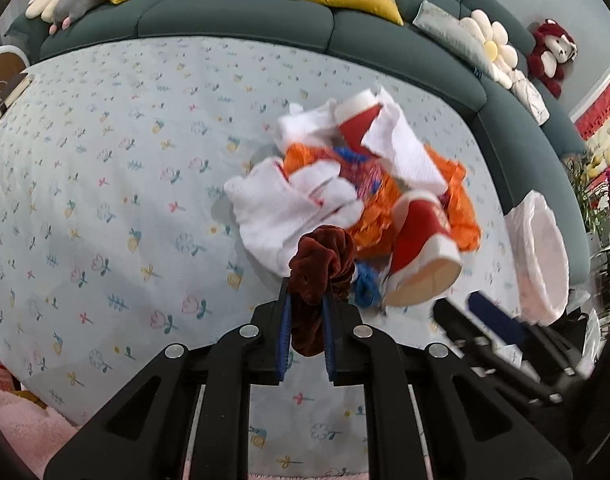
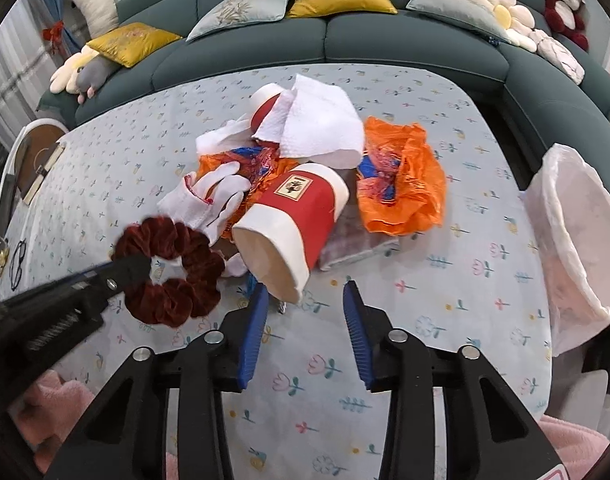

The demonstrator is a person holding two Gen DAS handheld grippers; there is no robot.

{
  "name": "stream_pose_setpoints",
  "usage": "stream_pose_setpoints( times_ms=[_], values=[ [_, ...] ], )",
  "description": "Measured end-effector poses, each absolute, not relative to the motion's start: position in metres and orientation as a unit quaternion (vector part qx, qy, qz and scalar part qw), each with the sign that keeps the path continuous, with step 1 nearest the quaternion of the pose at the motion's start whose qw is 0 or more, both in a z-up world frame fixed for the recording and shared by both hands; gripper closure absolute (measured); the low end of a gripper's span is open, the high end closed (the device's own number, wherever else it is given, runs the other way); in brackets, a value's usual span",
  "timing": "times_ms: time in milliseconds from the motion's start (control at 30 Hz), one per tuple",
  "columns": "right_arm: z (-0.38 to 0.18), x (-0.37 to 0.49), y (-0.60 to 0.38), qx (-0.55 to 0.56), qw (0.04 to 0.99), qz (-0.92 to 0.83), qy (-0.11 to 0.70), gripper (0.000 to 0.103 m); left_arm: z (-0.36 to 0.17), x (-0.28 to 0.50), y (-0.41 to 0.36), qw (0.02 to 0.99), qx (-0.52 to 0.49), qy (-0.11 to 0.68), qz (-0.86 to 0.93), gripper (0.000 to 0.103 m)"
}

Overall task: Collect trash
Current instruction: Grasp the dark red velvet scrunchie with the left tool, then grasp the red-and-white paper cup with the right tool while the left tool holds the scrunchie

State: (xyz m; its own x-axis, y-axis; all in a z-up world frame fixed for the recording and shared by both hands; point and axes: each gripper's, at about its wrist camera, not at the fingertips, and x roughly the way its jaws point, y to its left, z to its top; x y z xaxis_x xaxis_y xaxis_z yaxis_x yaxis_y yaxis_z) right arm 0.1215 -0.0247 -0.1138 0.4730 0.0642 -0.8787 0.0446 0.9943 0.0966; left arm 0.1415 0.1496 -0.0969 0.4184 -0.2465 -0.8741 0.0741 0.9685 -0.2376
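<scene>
My left gripper (image 1: 307, 286) is shut on a dark red velvet scrunchie (image 1: 319, 264) and holds it above the table; the scrunchie also shows in the right wrist view (image 2: 173, 276), with the left gripper (image 2: 139, 266) pinching its ring. My right gripper (image 2: 305, 290) is open and empty, just in front of a tipped red-and-white paper cup (image 2: 293, 224). Behind it lies a trash pile: white gloves (image 2: 209, 196), paper towels (image 2: 321, 124), a second red cup (image 2: 265, 106) and orange plastic bags (image 2: 401, 184). A white-lined bin (image 2: 577, 236) stands at the right.
The table has a pale blue flowered cloth (image 2: 465, 280). A teal sofa (image 2: 385, 44) with cushions and plush toys curves behind it. Glasses (image 2: 19, 260) and a round wooden item (image 2: 37, 152) lie at the table's left. Pink fabric (image 2: 53, 400) is at the near edge.
</scene>
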Motion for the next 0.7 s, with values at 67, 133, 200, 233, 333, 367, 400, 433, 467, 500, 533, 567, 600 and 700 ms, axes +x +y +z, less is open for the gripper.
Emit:
stream_pose_setpoints(
  times_ms=[67, 133, 200, 233, 333, 367, 400, 433, 467, 500, 533, 567, 600, 700],
  values=[
    [-0.118, 0.126, -0.023, 0.053, 0.855, 0.005, 0.516, 0.071, -0.094, 0.144, 0.148, 0.840, -0.081, 0.528, -0.098, 0.090],
    [-0.120, 0.129, -0.023, 0.056, 0.854, 0.004, 0.517, 0.075, -0.091, 0.145, 0.146, 0.840, -0.083, 0.526, -0.102, 0.090],
    [-0.122, 0.133, -0.023, 0.058, 0.853, 0.004, 0.518, 0.080, -0.090, 0.147, 0.146, 0.841, -0.084, 0.525, -0.105, 0.090],
    [-0.123, 0.134, -0.023, 0.059, 0.853, 0.005, 0.519, 0.085, -0.089, 0.147, 0.144, 0.841, -0.083, 0.524, -0.106, 0.090],
    [-0.125, 0.138, -0.024, 0.063, 0.853, 0.006, 0.519, 0.096, -0.089, 0.148, 0.142, 0.841, -0.082, 0.523, -0.107, 0.090],
    [-0.125, 0.139, -0.024, 0.064, 0.853, 0.007, 0.518, 0.099, -0.089, 0.149, 0.142, 0.841, -0.082, 0.524, -0.108, 0.090],
    [-0.124, 0.138, -0.025, 0.065, 0.854, 0.006, 0.517, 0.099, -0.089, 0.149, 0.141, 0.841, -0.081, 0.524, -0.108, 0.090],
    [-0.124, 0.138, -0.026, 0.066, 0.855, 0.007, 0.514, 0.100, -0.089, 0.148, 0.140, 0.841, -0.079, 0.524, -0.108, 0.090],
    [-0.121, 0.137, -0.027, 0.069, 0.858, 0.008, 0.510, 0.100, -0.089, 0.148, 0.139, 0.841, -0.076, 0.524, -0.108, 0.090],
    [-0.119, 0.137, -0.028, 0.069, 0.860, 0.008, 0.506, 0.100, -0.088, 0.147, 0.138, 0.841, -0.074, 0.524, -0.109, 0.090],
    [-0.116, 0.136, -0.030, 0.070, 0.862, 0.007, 0.502, 0.100, -0.087, 0.146, 0.137, 0.842, -0.072, 0.524, -0.110, 0.090],
    [-0.113, 0.134, -0.031, 0.070, 0.865, 0.007, 0.497, 0.100, -0.085, 0.145, 0.136, 0.843, -0.069, 0.522, -0.111, 0.090],
    [-0.108, 0.133, -0.033, 0.071, 0.869, 0.007, 0.490, 0.100, -0.081, 0.143, 0.134, 0.845, -0.066, 0.519, -0.113, 0.090],
    [-0.095, 0.128, -0.042, 0.085, 0.876, 0.006, 0.475, 0.100, -0.073, 0.140, 0.128, 0.847, -0.061, 0.514, -0.121, 0.090]
  ],
)
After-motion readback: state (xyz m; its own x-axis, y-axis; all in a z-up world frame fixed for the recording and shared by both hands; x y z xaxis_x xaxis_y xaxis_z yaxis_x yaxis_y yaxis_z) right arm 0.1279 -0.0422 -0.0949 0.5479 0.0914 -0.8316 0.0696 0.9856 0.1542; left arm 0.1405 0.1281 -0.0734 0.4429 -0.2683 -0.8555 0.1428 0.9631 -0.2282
